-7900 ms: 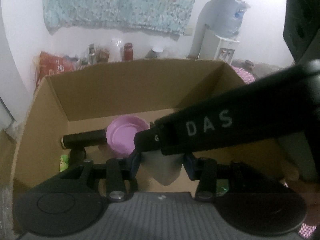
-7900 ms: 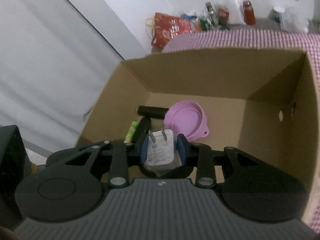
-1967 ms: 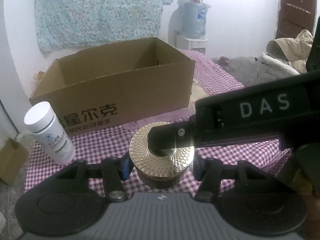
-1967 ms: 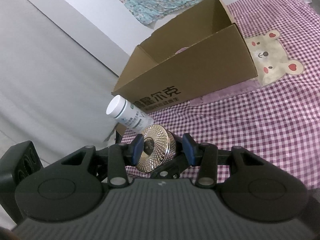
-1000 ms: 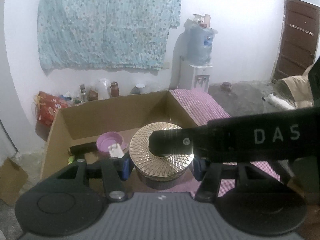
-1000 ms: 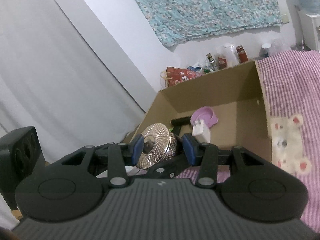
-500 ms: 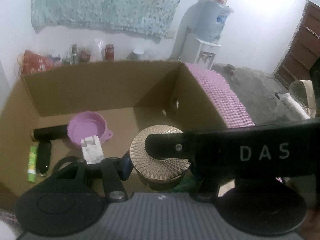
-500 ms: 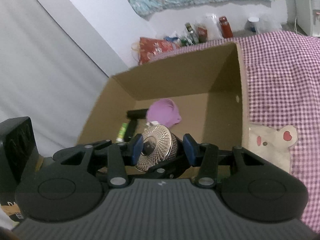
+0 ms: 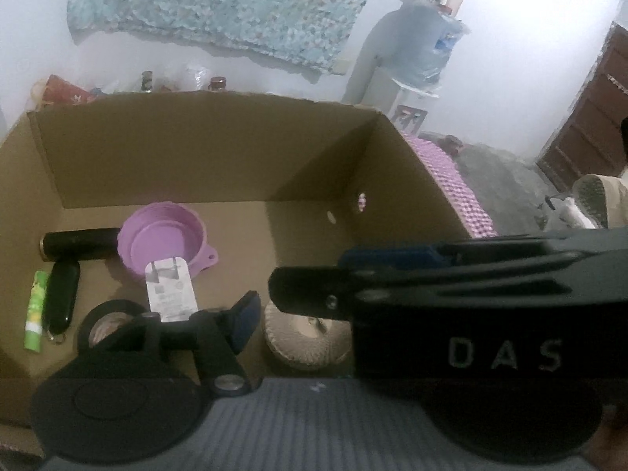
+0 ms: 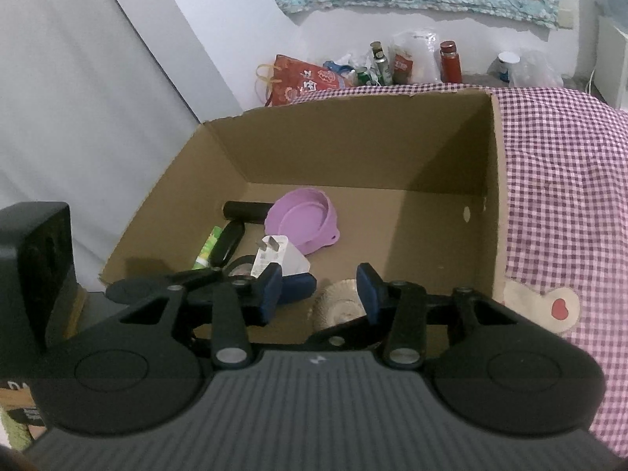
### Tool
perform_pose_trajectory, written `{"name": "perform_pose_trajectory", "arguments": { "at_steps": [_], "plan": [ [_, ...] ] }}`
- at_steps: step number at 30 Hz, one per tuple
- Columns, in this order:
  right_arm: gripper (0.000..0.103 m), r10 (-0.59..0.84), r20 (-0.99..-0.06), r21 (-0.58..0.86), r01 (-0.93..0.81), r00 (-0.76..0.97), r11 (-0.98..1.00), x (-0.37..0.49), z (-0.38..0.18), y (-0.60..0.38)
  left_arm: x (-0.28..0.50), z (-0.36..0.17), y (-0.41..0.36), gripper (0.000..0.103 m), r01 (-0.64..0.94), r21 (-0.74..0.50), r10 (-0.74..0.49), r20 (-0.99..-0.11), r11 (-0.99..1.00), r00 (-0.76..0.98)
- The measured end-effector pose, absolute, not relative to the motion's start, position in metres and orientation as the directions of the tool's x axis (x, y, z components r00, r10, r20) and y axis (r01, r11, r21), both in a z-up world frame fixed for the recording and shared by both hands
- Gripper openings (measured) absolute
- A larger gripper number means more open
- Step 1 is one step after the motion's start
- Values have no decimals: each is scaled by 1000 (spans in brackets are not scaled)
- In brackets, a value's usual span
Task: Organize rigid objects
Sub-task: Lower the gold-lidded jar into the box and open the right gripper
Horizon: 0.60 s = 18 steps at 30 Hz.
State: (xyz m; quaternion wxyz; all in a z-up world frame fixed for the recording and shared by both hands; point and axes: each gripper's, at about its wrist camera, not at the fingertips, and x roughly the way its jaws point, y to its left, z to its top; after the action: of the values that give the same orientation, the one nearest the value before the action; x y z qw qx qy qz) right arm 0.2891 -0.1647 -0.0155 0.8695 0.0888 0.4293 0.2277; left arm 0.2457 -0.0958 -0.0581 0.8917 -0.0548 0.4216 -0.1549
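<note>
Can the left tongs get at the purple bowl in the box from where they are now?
Probably yes. The purple bowl lies open at the back of the cardboard box, with nothing on top. The left tongs would have to pass over the white charger and clear the right tongs that cross them.

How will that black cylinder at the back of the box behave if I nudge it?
The black cylinder lies on its side on the flat floor of the cardboard box, so it would probably roll. The purple bowl touches one end and may stop it. It looks rigid and smooth, possibly slippery to grip.
</note>
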Motion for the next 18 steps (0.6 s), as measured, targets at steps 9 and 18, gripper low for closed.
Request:
{"name": "perform_pose_trajectory", "arguments": {
  "at_steps": [9,18],
  "plan": [
    [41,518,-581,431,-302,628,850,248,20,-199,218,-38,-91,82,228,-262,-347,-688,938,637],
    [51,536,-449,555,-246,715,794,158,44,-254,146,9,-97,95,311,-255,-402,-575,916,712]
  ]
}}
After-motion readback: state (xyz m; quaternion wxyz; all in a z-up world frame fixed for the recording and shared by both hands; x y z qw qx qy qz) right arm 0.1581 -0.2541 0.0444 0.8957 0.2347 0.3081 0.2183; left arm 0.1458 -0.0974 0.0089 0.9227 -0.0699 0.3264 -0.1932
